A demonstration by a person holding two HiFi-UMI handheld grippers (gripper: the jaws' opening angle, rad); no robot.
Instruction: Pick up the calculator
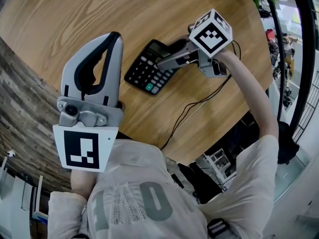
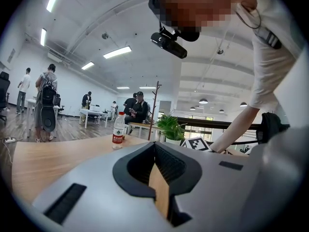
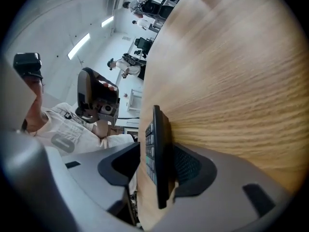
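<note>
The black calculator [image 1: 149,68] lies on the round wooden table [image 1: 75,14], its display end toward the far right. My right gripper [image 1: 167,55] reaches in from the right, and its jaws straddle the calculator's display end. In the right gripper view the calculator [image 3: 159,129] stands edge-on between the jaws of the right gripper [image 3: 155,151]. One jaw lies against its back, and a thin gap shows at the key side. My left gripper [image 1: 116,37] is held up close to my chest, away from the calculator, shut and empty [image 2: 155,146].
A black cable [image 1: 194,106] trails from the right gripper across the table to its near edge. A water bottle [image 2: 118,129] and a potted plant [image 2: 170,127] stand on the far side of the table. Several people are in the room beyond.
</note>
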